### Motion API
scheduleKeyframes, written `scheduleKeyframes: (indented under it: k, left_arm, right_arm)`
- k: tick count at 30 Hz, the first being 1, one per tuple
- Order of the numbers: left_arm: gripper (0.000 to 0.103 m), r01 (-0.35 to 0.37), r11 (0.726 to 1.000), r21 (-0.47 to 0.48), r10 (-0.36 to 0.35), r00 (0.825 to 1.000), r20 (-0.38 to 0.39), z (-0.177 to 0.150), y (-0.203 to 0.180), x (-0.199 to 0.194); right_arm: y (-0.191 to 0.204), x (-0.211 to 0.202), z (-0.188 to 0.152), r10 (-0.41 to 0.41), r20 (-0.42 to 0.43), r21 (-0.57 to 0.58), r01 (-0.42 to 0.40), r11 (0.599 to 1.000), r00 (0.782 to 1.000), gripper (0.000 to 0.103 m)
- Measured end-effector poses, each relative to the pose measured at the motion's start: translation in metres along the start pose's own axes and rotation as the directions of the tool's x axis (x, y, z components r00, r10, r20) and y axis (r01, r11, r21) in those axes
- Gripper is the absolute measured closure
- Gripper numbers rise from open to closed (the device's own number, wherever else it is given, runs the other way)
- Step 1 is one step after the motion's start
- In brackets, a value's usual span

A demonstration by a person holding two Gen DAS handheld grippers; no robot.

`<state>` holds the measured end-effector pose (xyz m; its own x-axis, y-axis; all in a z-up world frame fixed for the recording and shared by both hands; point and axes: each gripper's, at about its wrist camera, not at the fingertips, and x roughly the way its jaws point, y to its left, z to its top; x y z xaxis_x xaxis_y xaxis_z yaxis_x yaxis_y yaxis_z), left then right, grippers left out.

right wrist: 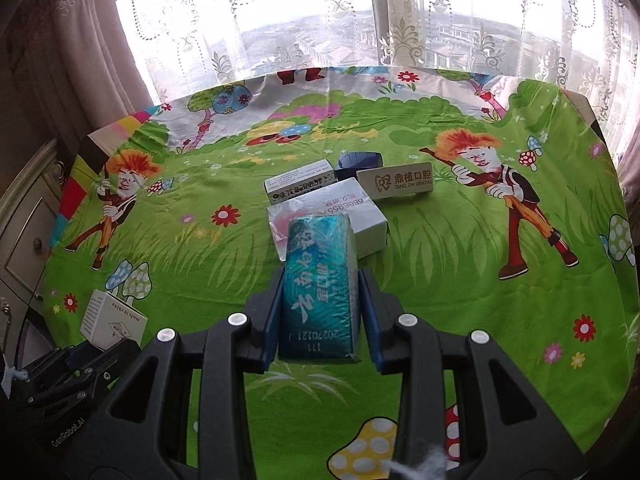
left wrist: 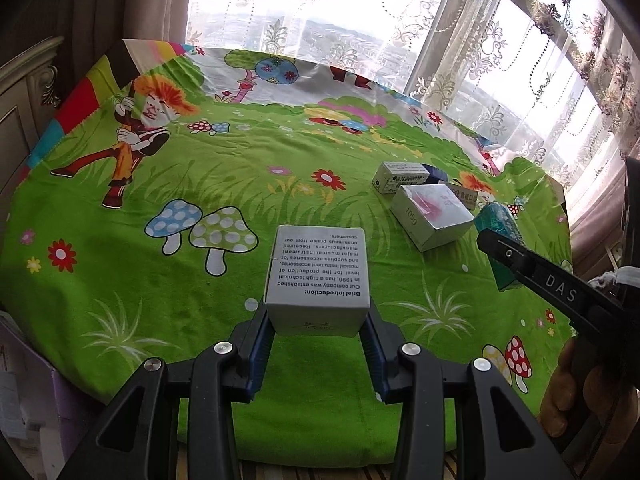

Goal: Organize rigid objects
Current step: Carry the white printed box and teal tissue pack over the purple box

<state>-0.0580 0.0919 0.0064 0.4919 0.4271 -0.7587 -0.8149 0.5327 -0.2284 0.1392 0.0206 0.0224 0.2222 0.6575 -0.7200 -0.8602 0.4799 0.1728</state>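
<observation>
My left gripper is shut on a small white box printed with black text, held above the green cartoon cloth. The same white box shows at the lower left of the right wrist view. My right gripper is shut on a teal wrapped box, also lifted off the cloth; the teal box shows at the right of the left wrist view. Beyond lies a cluster: a white box with pink print, a narrow white box, a dark blue box and a beige dental-brand box.
The round table's cloth drops off at the edges all round. Lace curtains and a window stand behind the table. A carved cabinet is at the left. A hand holds the right gripper's handle.
</observation>
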Motion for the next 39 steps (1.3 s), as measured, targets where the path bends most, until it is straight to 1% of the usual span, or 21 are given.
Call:
scheduleKeyframes:
  k: [6, 11, 18, 23, 29, 33, 36, 39]
  left_arm:
    - [0.061, -0.018, 0.999, -0.035, 0.019, 0.999, 0.031, -0.011, 0.022, -0.026]
    - [0.061, -0.025, 0.995, -0.092, 0.029, 0.999, 0.041, -0.022, 0.046, -0.045]
    - [0.061, -0.042, 0.984, -0.173, 0.054, 0.997, 0.063, -0.037, 0.082, -0.071]
    - [0.061, -0.063, 0.968, -0.244, 0.085, 0.993, 0.081, -0.049, 0.117, -0.092]
    - [0.061, -0.086, 0.933, -0.35, 0.125, 0.988, 0.092, -0.068, 0.166, -0.116]
    - [0.061, -0.117, 0.907, -0.404, 0.168, 0.981, 0.093, -0.08, 0.198, -0.13]
    - [0.061, -0.133, 0.882, -0.452, 0.191, 0.978, 0.085, -0.091, 0.221, -0.136]
    - [0.061, -0.154, 0.853, -0.499, 0.216, 0.974, 0.068, -0.101, 0.242, -0.139]
  right_arm:
    - [0.036, -0.014, -0.019, 0.062, -0.018, -0.079, -0.063, 0.995, 0.998, 0.063]
    - [0.058, -0.026, -0.034, 0.103, -0.039, -0.12, -0.107, 0.987, 0.994, 0.063]
    - [0.084, -0.042, -0.048, 0.138, -0.057, -0.177, -0.146, 0.973, 0.989, 0.063]
    - [0.109, -0.054, -0.058, 0.169, -0.072, -0.23, -0.182, 0.956, 0.983, 0.063]
    - [0.14, -0.068, -0.069, 0.209, -0.096, -0.289, -0.228, 0.93, 0.973, 0.063]
    - [0.162, -0.073, -0.077, 0.229, -0.121, -0.324, -0.257, 0.911, 0.966, 0.063]
    - [0.18, -0.073, -0.084, 0.254, -0.156, -0.341, -0.293, 0.893, 0.955, 0.063]
    - [0.199, -0.073, -0.093, 0.286, -0.203, -0.358, -0.343, 0.869, 0.937, 0.063]
